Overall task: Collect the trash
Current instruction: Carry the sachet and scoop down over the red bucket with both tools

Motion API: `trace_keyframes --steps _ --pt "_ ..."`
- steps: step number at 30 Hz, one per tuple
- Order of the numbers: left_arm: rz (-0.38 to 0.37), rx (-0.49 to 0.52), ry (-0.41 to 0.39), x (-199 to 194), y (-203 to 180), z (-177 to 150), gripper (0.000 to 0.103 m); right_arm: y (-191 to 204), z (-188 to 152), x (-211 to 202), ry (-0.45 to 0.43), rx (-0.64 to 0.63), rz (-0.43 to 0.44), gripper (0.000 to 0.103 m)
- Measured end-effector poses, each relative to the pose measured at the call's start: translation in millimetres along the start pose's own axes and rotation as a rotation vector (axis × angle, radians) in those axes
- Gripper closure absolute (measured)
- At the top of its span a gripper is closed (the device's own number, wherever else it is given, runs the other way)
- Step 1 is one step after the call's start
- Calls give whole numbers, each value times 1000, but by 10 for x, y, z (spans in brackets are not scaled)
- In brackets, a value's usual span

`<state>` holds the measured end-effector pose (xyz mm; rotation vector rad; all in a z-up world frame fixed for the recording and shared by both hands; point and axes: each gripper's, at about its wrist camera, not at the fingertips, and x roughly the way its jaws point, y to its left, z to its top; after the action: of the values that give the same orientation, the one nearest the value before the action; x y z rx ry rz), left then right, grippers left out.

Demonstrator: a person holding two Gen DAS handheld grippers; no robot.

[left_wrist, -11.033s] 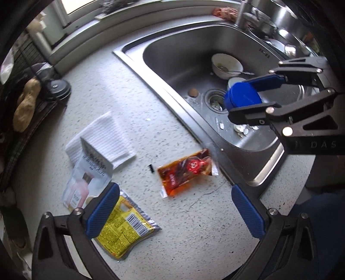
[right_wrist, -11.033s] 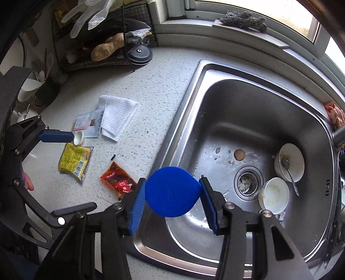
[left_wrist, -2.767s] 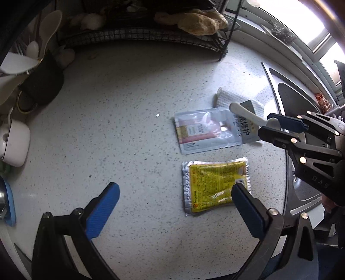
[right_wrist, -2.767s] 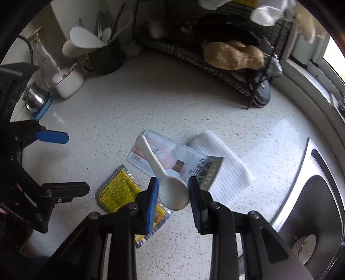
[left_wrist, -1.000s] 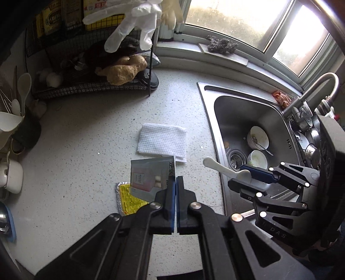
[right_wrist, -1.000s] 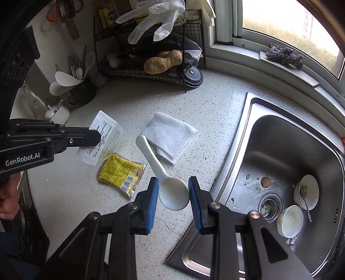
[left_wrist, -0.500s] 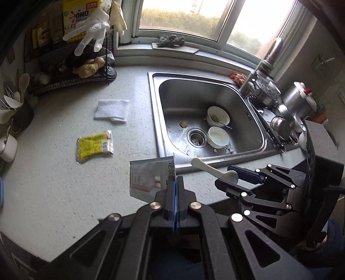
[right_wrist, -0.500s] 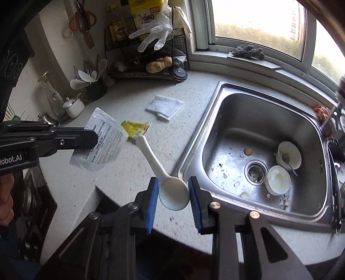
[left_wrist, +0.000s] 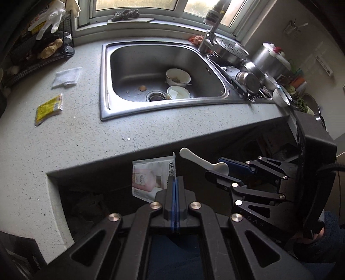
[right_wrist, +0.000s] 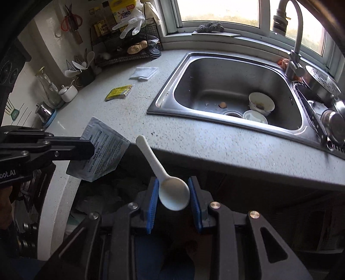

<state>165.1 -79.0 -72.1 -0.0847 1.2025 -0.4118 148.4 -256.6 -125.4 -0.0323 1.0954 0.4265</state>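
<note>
Left tongs (left_wrist: 175, 183) clamping a sachet (left_wrist: 151, 178), right tongs (right_wrist: 173, 199) clamping a white spoon (right_wrist: 172, 193); both hanging off the tabletop (left_wrist: 129, 129) edge; yellow packet (left_wrist: 48, 107) lying left of sink (left_wrist: 103, 86).

Home kitchen, lived-in. Speckled grey countertop (left_wrist: 90, 137) with an inset steel sink (left_wrist: 159, 71) holding two used bowls (left_wrist: 178, 75). Gooseneck tap (right_wrist: 294, 36) under a window (right_wrist: 217, 8). Wire rack (right_wrist: 120, 49) of packets, a rubber glove (right_wrist: 130, 22) draped on it. Utensil crock (right_wrist: 85, 74), pots (left_wrist: 270, 60) draining at right.
</note>
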Motion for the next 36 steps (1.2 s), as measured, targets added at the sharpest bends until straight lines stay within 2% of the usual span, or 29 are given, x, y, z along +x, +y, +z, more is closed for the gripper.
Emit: trace_keyframes --steps 2,10,16,26,32,36 --pt "-11 2 39 200 -5 -19 103 -72 -88 25 -2 40 15 76" --pt "-51 46 197 1188 -37 -203 103 -405 -470 542 100 141 -51 76" --pt "-97 38 237 1912 30 -397 103 -669 -746 1015 124 192 -70 76" --pt "-82 -29 308 3401 142 -815 103 -1161 -1296 2137 192 257 -76 76" --pt "-45 -16 321 4046 83 -921 103 -1364 -1553 2603 195 284 -79 76" --pt "-36 -9 340 4293 101 -992 103 -1465 -1682 2812 198 303 -81 76"
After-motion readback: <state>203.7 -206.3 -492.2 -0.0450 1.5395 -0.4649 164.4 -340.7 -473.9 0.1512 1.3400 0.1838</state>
